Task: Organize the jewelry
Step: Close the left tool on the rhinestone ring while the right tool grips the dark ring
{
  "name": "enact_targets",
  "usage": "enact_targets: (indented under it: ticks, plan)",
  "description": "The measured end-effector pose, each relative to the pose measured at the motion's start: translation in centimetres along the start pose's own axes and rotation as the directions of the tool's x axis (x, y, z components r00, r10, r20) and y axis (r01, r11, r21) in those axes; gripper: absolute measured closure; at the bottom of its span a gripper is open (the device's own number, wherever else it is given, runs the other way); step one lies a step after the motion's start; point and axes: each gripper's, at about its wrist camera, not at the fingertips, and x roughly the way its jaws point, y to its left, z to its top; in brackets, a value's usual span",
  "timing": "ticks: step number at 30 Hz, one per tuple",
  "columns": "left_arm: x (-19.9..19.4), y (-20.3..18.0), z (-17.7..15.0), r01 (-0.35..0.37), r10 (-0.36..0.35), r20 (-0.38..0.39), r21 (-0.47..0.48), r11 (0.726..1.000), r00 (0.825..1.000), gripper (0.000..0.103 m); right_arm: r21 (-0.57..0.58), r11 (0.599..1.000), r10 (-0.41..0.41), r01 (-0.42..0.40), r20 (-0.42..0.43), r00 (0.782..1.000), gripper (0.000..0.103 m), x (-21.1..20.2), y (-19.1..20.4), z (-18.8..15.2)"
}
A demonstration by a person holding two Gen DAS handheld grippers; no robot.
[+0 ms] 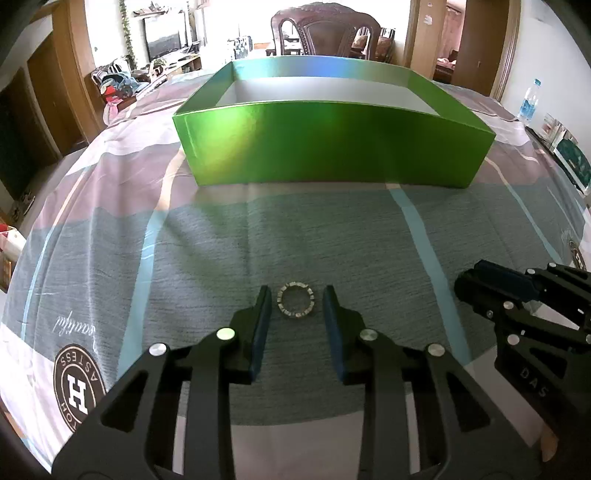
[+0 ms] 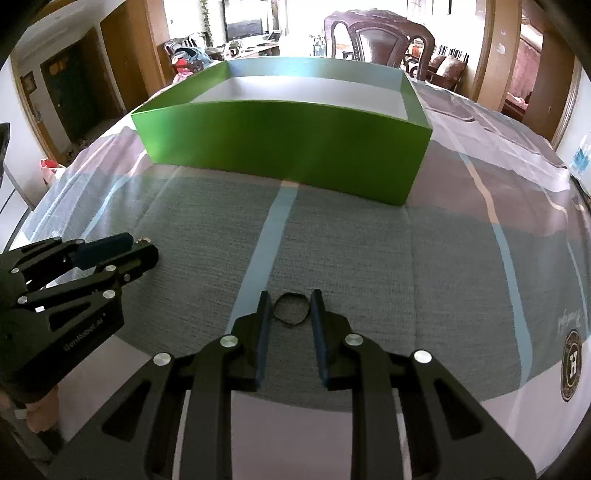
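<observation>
A silver beaded bracelet (image 1: 295, 300) lies flat on the grey-green cloth between the fingertips of my left gripper (image 1: 296, 295), which is open around it without touching. A dark ring-shaped bracelet (image 2: 290, 308) lies between the fingertips of my right gripper (image 2: 290, 301), also open and close on both sides of it. A green open box (image 1: 332, 144) with a white inside stands farther back on the cloth; it also shows in the right wrist view (image 2: 284, 144). The right gripper shows at the right of the left wrist view (image 1: 476, 280), the left gripper at the left of the right wrist view (image 2: 136, 247).
The patterned cloth (image 1: 221, 236) covers a table. A dark wooden chair (image 1: 325, 33) stands behind the box. A water bottle (image 1: 529, 99) stands at the far right edge. A sofa with clothes (image 1: 118, 85) is at the back left.
</observation>
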Motion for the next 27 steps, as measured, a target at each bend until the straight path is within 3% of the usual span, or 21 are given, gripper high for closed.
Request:
enact_targets:
  ticks: [5,27]
  plan:
    - [-0.03,-0.04,-0.1,0.002,-0.002,0.002,0.004,1.0,1.0,0.082,-0.013,1.0,-0.015,0.015,0.008,1.0,0.082,-0.03,0.27,-0.13]
    - [-0.31,0.03,-0.17,0.006,-0.005,0.009,-0.011,1.0,1.0,0.082,0.037,0.999,-0.013,0.013,0.002,1.0,0.082,-0.22,-0.48,-0.22]
